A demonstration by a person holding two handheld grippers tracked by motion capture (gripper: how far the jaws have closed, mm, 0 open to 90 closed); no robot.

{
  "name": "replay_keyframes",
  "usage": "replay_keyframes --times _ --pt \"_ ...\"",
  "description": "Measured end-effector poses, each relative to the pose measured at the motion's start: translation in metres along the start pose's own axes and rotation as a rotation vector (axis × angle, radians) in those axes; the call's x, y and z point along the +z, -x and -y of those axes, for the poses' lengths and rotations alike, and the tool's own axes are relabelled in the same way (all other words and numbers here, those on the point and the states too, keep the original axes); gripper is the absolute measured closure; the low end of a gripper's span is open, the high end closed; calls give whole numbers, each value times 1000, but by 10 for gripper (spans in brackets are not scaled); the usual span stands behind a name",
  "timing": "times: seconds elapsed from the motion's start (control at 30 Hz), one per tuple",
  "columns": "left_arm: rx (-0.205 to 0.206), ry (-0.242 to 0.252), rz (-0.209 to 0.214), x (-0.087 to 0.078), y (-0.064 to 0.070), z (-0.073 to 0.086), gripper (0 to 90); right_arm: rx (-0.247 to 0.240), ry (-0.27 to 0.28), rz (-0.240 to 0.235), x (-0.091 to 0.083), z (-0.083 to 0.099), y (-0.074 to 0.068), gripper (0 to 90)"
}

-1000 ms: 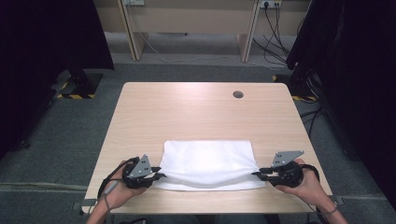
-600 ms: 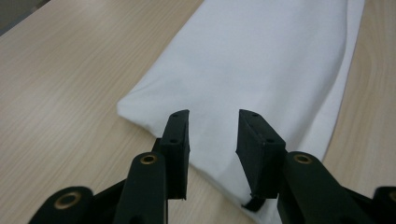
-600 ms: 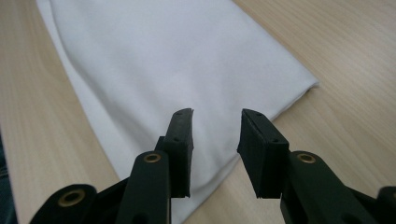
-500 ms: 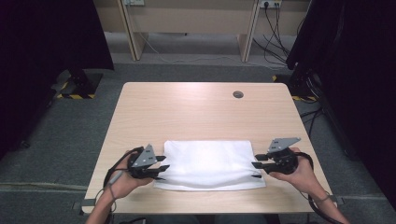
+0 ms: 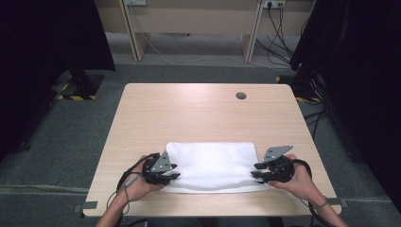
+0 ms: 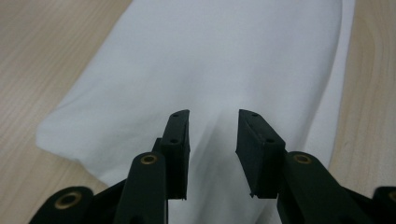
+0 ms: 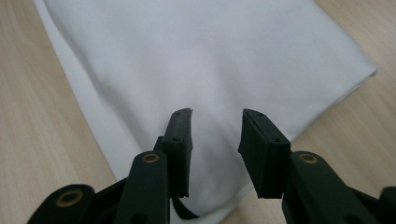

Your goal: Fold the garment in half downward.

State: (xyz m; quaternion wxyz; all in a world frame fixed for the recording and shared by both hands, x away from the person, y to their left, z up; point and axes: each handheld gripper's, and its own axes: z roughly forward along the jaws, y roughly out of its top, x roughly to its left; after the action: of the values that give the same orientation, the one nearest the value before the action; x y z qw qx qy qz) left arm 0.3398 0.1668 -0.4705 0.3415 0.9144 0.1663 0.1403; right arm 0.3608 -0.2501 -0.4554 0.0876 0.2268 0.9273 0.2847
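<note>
I have a folded white cloth (image 5: 213, 166) lying flat on the near half of the wooden table (image 5: 198, 113), close to the edge on my side. My left gripper (image 5: 171, 172) sits at the cloth's left end and my right gripper (image 5: 256, 171) at its right end, the two pointing toward each other across it.

Looking along the left gripper (image 6: 212, 133), I see both jaws spread apart with a clear gap between them, and nothing is pinched in that gap. The cloth (image 6: 219, 65) lies under and beyond the jaw tips, stretching away from them; its nearer corner sits to the left of the left jaw, on bare wood.

Looking along the right gripper (image 7: 216, 133), I see the same: jaws released, an open gap, nothing grasped. The cloth (image 7: 205, 60) lies beneath and ahead of the tips, with a lower layer's edge showing as a strip along its left side. A corner of the cloth ends just below the jaws, and bare table shows to the right of the right jaw.

I cannot tell whether either set of tips touches the fabric or hovers just above it.
</note>
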Motion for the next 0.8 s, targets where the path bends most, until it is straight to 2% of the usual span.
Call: replay_keyframes --times 0.2,0.23,0.3,0.37,0.4,0.47,0.5,0.6,0.67,0.7,0.77,0.8 --pt "-7 1 -6 1 1 1 642 -5 0 9 -1 -1 -2 628" --pt "-7 1 -6 1 1 1 642 -10 18 6 -3 -6 -5 628" --pt "-8 -1 -9 1 2 0 640 -10 18 6 -3 -6 -5 625" --pt "-10 1 -10 1 1 1 640 -20 10 3 -1 -8 -8 622" --pt "-10 1 -10 1 1 1 640 -25 -11 3 5 -7 -9 622" --pt "-14 3 -12 2 -1 1 639 -25 -11 3 5 -7 -9 619" --pt "-14 3 -12 2 -1 1 639 -3 0 -3 7 -5 -6 619" --pt "-31 10 -28 6 -10 -1 639 6 2 1 8 -6 -3 613" --pt "-31 10 -28 6 -10 -1 636 18 4 7 10 -8 2 613" --pt "-28 3 -38 8 -16 -3 636 18 4 7 10 -8 2 611" --pt "-28 3 -38 8 -16 -3 635 26 3 17 12 -11 7 611" --pt "-32 4 -47 11 -21 -5 635 26 3 17 12 -11 7 609"
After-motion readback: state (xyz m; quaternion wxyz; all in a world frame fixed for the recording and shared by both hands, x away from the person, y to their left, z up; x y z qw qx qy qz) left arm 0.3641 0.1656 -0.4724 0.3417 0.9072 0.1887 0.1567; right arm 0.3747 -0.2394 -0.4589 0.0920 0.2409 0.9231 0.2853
